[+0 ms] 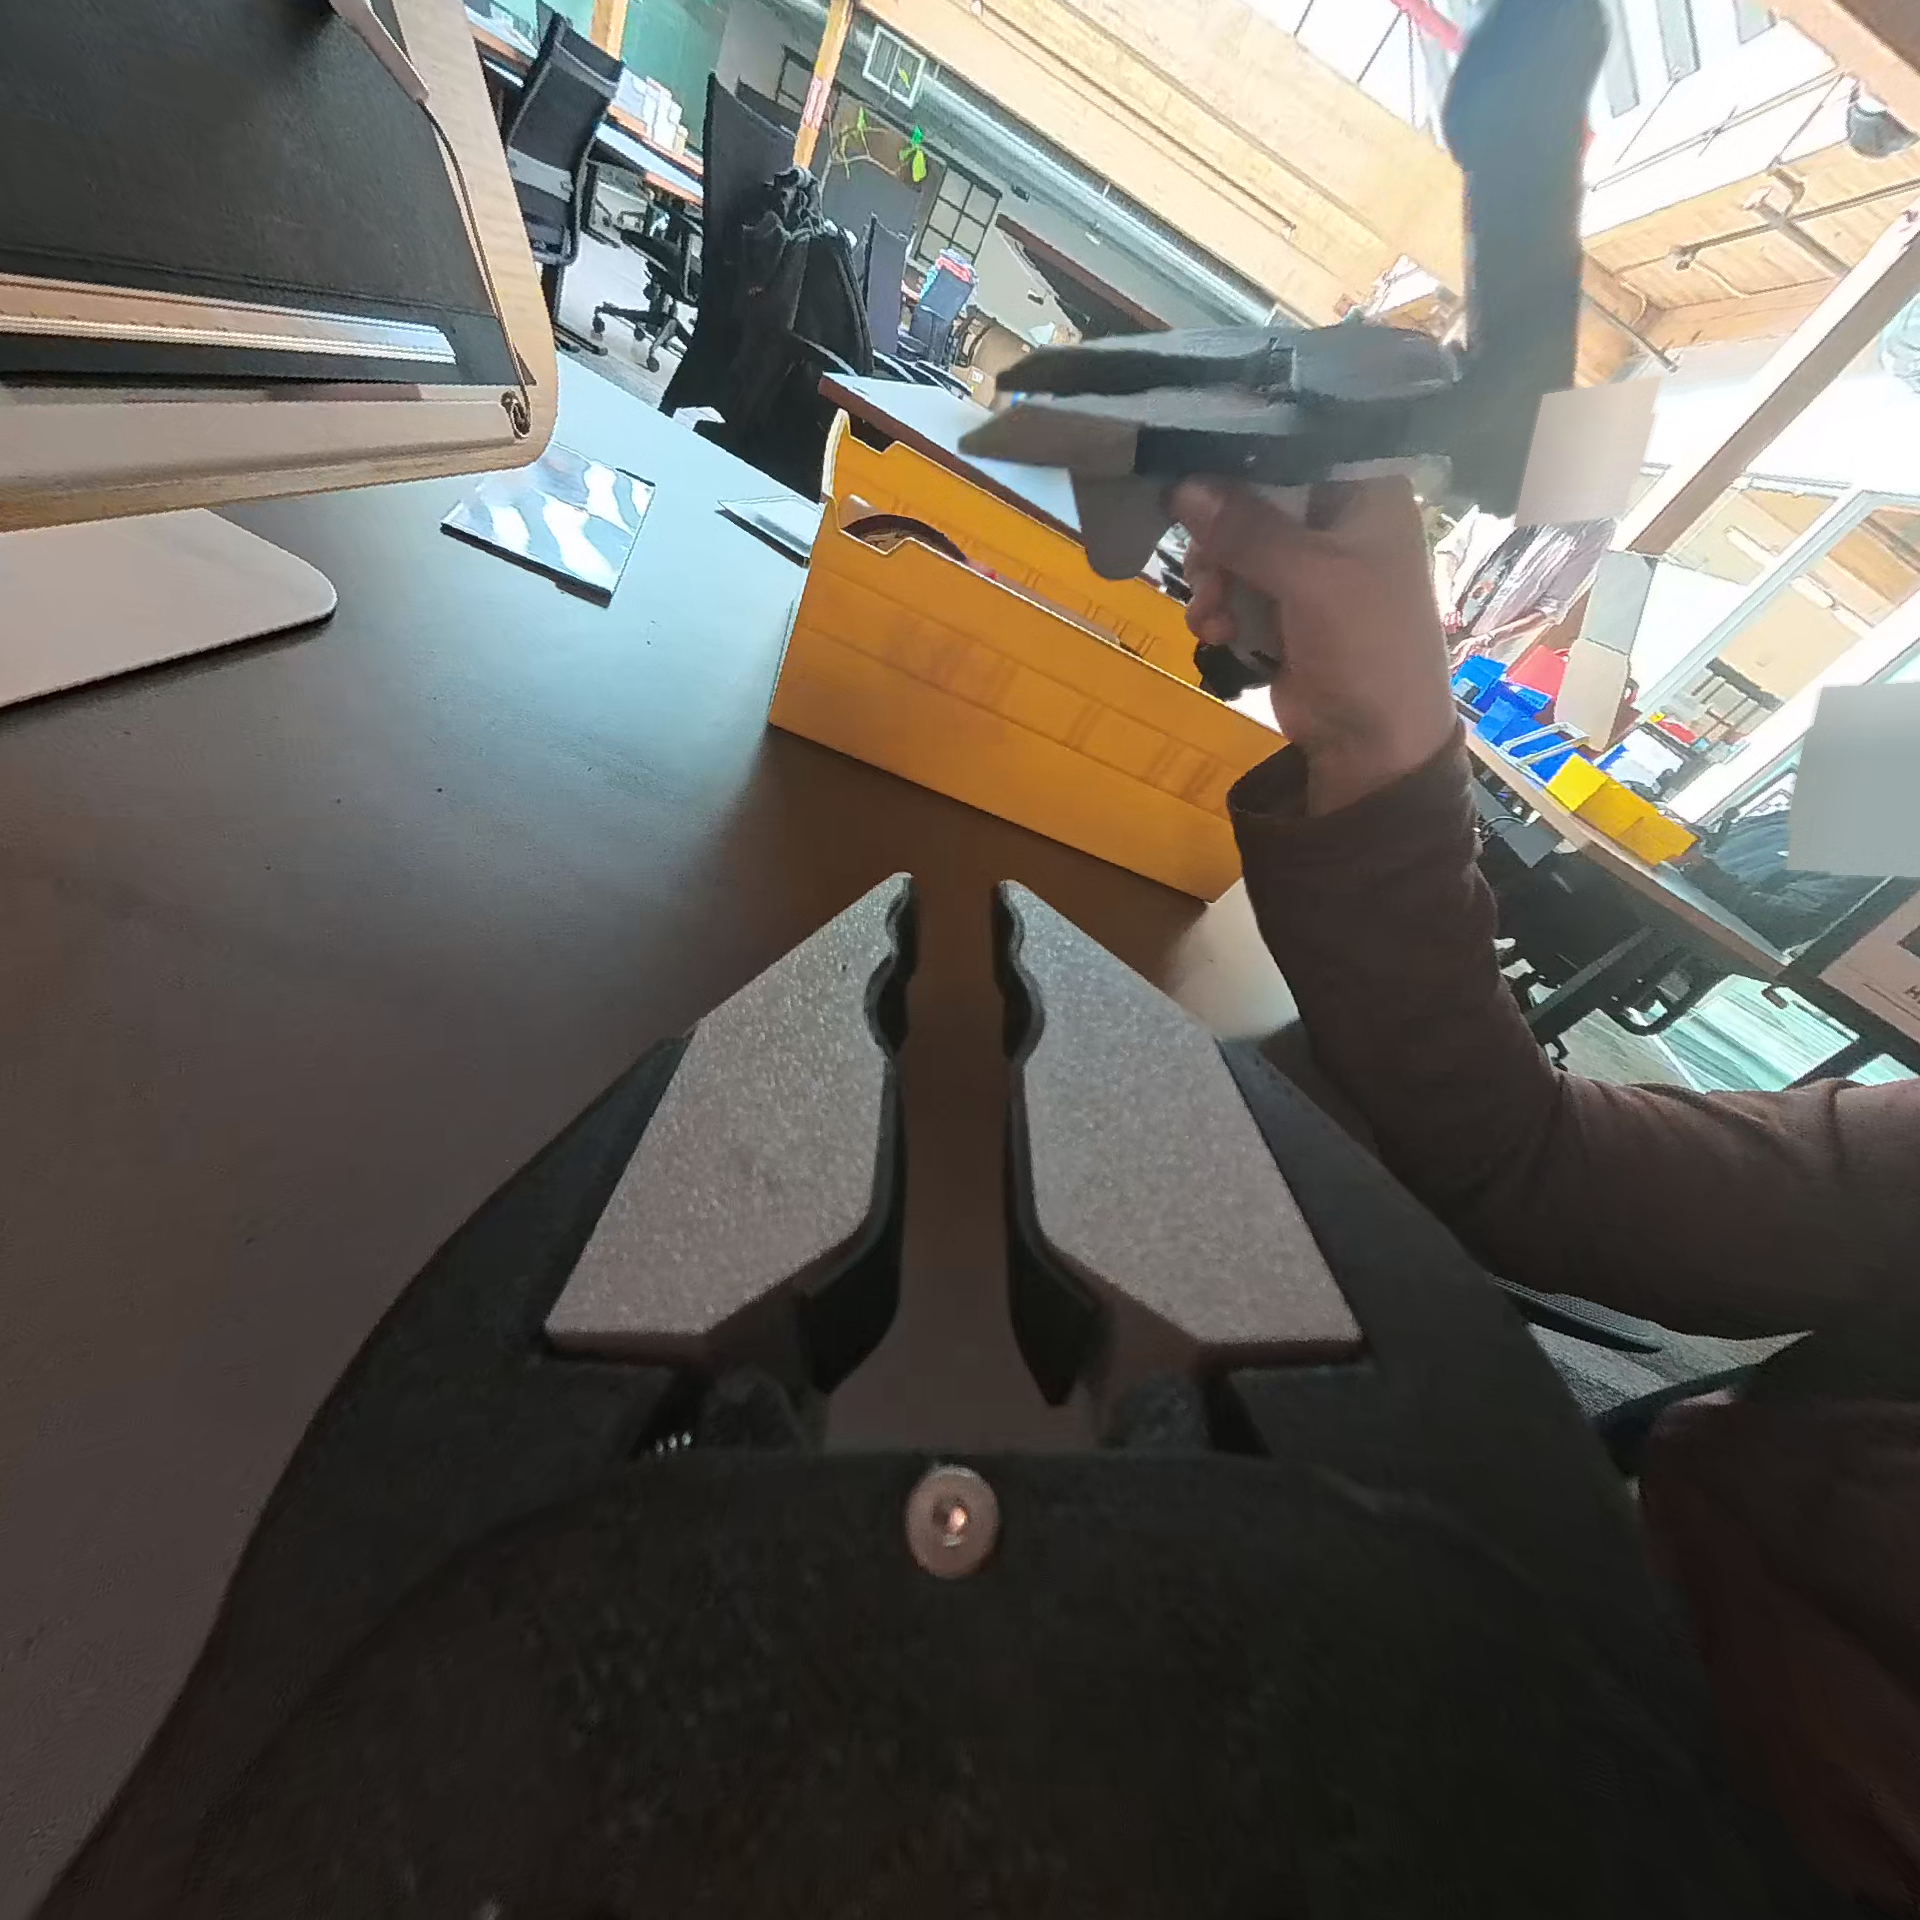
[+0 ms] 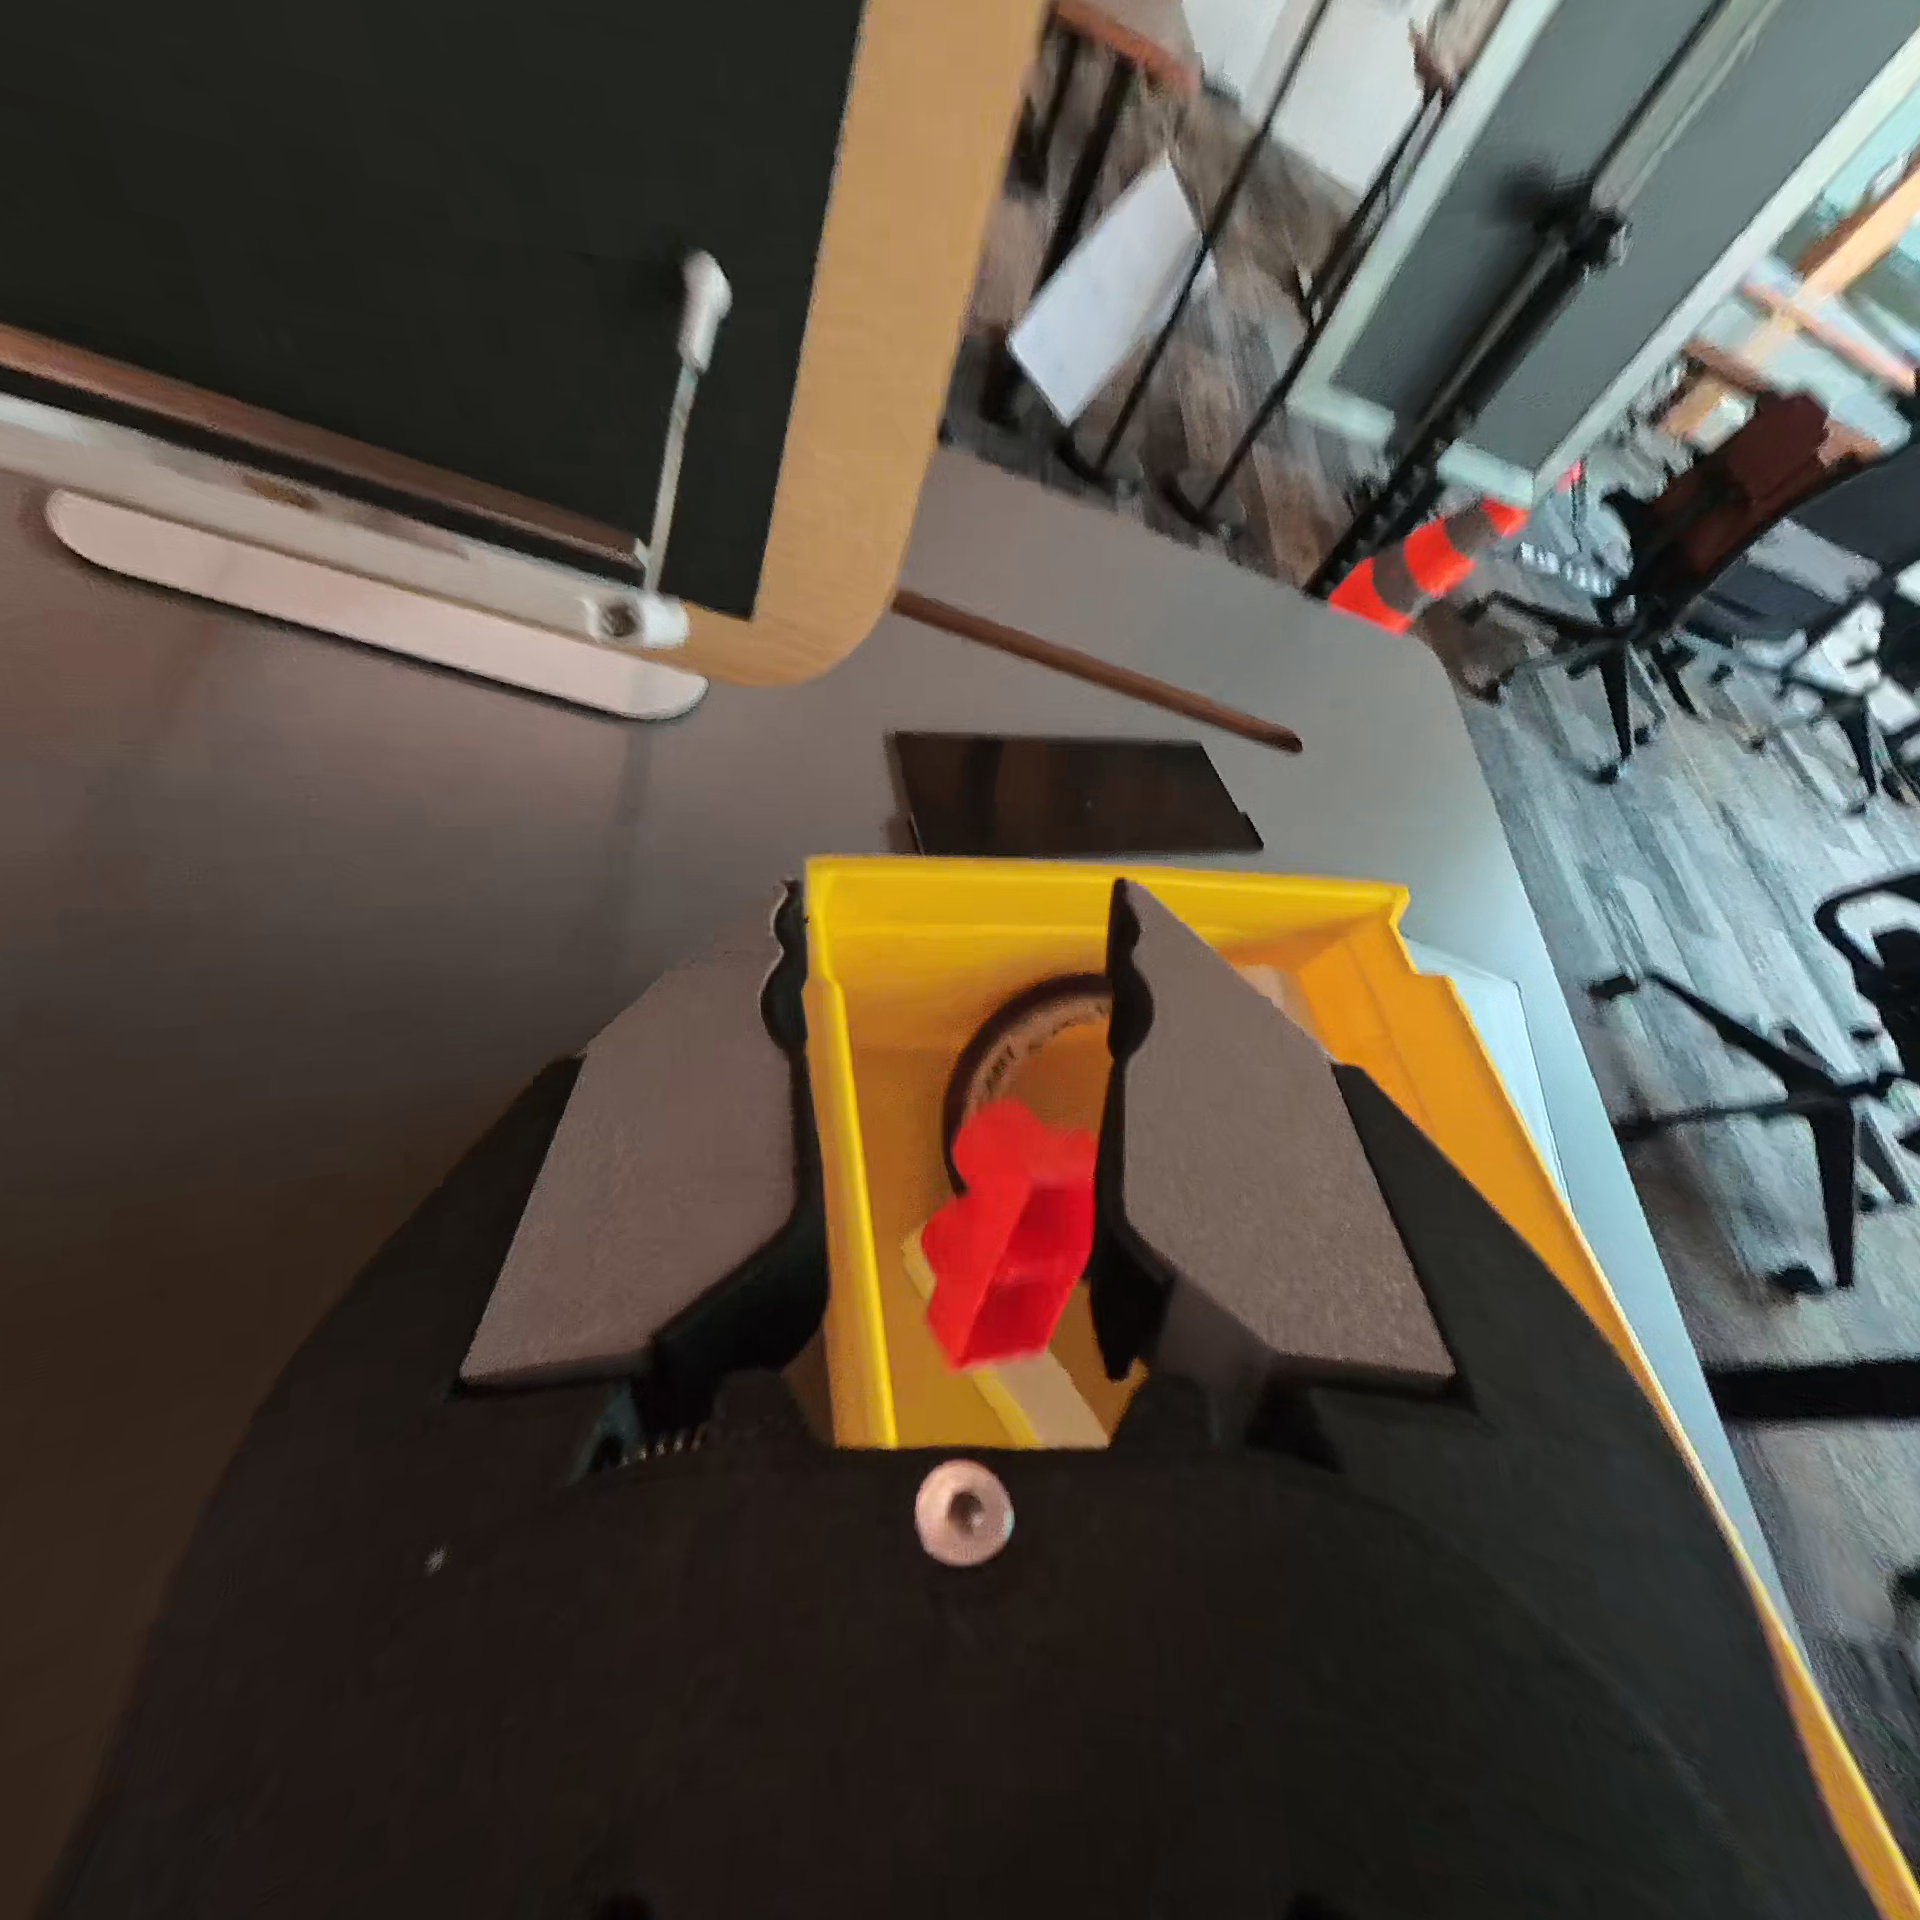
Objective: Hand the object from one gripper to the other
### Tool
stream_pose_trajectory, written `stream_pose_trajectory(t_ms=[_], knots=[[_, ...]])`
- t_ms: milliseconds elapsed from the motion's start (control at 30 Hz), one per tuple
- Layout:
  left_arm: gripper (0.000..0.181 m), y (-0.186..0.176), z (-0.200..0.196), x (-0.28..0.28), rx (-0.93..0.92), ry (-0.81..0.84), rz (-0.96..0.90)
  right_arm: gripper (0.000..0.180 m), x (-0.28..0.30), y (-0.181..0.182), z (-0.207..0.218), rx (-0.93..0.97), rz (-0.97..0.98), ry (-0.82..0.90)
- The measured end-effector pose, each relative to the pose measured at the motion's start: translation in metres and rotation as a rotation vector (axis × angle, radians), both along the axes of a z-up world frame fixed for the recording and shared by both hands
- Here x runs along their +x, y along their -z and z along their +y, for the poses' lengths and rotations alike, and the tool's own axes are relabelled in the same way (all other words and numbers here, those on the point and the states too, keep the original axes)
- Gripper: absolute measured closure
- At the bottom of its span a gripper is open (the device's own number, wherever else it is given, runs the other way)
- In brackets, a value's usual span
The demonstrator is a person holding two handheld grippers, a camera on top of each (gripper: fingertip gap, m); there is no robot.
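Note:
A red plastic piece (image 2: 1008, 1236) lies inside a yellow bin (image 2: 1091, 883), next to a roll of tape (image 2: 1023, 1049). My right gripper (image 2: 956, 899) is open and empty, hovering above the bin with the red piece showing below, between its fingers. In the left wrist view the right gripper (image 1: 992, 410) is held by a hand (image 1: 1340, 623) above the yellow bin (image 1: 987, 707). My left gripper (image 1: 956, 888) is low over the dark table, near the bin's front; its jaws stand a narrow gap apart with nothing between them.
A monitor (image 1: 239, 208) with a wooden frame stands on its silver stand (image 1: 156, 603) at the left. A shiny card (image 1: 551, 530) and a dark flat slab (image 2: 1070, 795) lie beyond the bin. A thin brown stick (image 2: 1091, 670) lies farther back. The table edge (image 2: 1507, 831) runs along the right. One gripper's finger ends stand about 25 centimeters off the other's.

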State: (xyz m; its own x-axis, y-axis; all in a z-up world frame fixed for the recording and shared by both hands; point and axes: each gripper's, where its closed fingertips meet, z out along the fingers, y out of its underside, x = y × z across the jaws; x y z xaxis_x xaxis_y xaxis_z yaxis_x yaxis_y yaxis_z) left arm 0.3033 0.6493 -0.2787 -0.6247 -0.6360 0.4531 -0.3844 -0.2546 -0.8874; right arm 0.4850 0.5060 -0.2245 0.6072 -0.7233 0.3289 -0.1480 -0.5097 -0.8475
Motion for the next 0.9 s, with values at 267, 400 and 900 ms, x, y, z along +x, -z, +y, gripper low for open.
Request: stream_pose_trajectory(t_ms=[267, 400, 900], knots=[[0.171, 0.005, 0.001, 0.002, 0.04, -0.014, 0.004, 0.107, -0.054, -0.003, 0.082, 0.063, -0.075, -0.348], [0.17, 0.008, -0.001, 0.002, 0.068, -0.011, 0.008, 0.1, -0.072, 0.036, 0.108, -0.116, -0.033, -0.423], [0.166, 0.014, 0.054, 0.022, 0.302, -0.367, -0.02, 0.106, -0.105, 0.07, 0.147, -0.23, -0.08, -0.536]])
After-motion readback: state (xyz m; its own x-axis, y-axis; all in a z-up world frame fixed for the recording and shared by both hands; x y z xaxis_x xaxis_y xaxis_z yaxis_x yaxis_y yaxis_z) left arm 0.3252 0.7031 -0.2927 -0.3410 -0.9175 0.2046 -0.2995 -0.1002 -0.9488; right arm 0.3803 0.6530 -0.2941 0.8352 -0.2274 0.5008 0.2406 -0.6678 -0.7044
